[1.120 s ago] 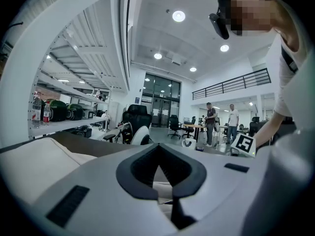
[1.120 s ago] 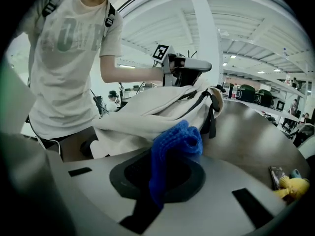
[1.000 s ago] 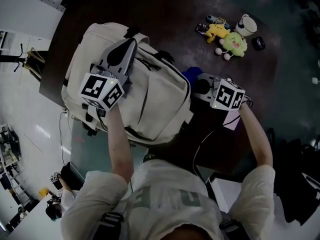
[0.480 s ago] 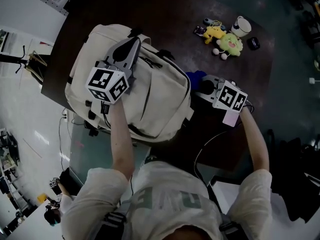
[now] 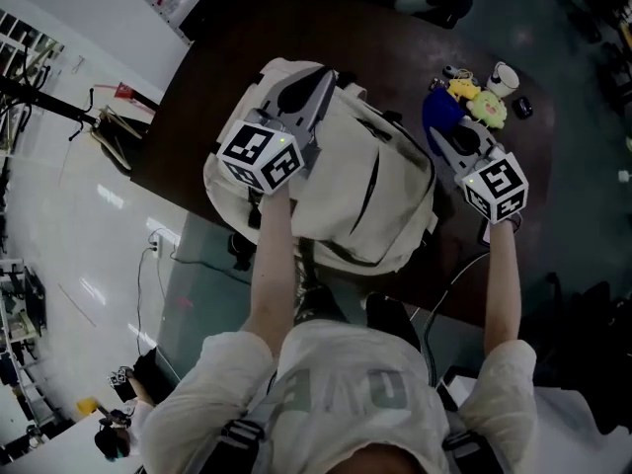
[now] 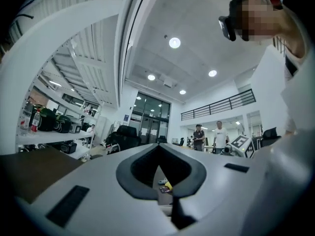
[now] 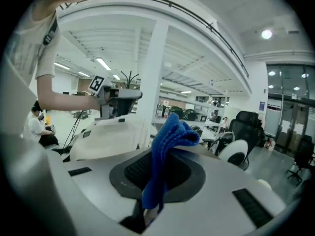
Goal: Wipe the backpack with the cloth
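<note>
One cream backpack [image 5: 370, 181] lies on the bench [image 5: 222, 42] beneath the left gripper [image 5: 312, 85], whose two fingers [image 6: 93, 186] are closed together on nothing, while the right gripper's [image 5: 449, 131] two fingers [image 7: 93, 191] are clamped on the one blue cloth [image 7: 165, 154] beside the backpack, with two plush toys [image 5: 479, 102] just beyond.

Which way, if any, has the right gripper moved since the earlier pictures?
Yes. The right gripper, shut on the blue cloth, has moved forward across the table, close beside the plush toys.
</note>
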Demonstrator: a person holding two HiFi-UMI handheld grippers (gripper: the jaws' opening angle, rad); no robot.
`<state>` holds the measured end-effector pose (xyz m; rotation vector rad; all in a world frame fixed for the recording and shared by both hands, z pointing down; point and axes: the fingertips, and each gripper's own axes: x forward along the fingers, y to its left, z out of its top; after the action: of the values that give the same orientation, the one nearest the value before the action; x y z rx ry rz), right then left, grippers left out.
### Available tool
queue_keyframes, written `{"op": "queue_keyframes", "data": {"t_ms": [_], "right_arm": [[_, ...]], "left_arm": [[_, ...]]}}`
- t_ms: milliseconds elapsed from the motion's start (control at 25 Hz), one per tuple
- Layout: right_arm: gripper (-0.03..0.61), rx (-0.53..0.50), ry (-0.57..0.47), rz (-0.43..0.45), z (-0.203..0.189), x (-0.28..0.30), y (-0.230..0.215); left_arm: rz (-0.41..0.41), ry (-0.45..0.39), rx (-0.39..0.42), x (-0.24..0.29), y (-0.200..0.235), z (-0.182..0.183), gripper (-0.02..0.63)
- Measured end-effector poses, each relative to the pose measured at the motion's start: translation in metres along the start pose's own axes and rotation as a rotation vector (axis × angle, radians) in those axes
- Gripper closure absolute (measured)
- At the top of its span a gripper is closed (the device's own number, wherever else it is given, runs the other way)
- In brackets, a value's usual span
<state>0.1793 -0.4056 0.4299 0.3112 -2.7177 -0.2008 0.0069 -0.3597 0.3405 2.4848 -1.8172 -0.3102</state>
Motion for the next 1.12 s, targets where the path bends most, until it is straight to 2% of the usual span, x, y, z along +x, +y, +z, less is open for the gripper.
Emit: {"op": "queue_keyframes", "data": {"t_ms": [80, 200, 320, 520, 680, 840, 960, 1120], "right_arm": [[0.537, 0.022, -0.054, -0.079, 0.034, 0.008, 0.008], [0.537, 0.06, -0.104, -0.15, 0.075, 0.028, 0.031], [0.537, 0.076, -0.114, -0.191, 0.104, 0.056, 0.056], [0.537, 0.08, -0.099, -0.239, 0.138, 0.099, 0.091], [0.537, 0.177, -0.077, -0.359, 0.151, 0.139, 0.122], [0.537, 0.275, -0.095, -0.476, 0.172, 0.162, 0.147], [0.536, 0.348, -0.133, -0.521, 0.187, 0.17, 0.161], [0.537, 0.384, -0.162, -0.579, 0.199, 0.176, 0.169]], "left_arm": [[-0.035, -0.038, -0.015, -0.02, 0.015, 0.019, 0.612], [-0.074, -0.062, -0.036, -0.058, 0.036, 0.04, 0.612], [-0.109, -0.038, -0.005, -0.084, 0.062, 0.052, 0.612], [-0.171, -0.084, -0.014, -0.126, 0.107, 0.068, 0.612], [-0.258, -0.078, -0.064, -0.162, 0.152, 0.064, 0.612], [-0.375, -0.014, -0.062, -0.173, 0.183, 0.06, 0.612], [-0.431, 0.006, -0.078, -0.172, 0.197, 0.059, 0.612], [-0.514, 0.021, -0.068, -0.157, 0.204, 0.043, 0.612]]}}
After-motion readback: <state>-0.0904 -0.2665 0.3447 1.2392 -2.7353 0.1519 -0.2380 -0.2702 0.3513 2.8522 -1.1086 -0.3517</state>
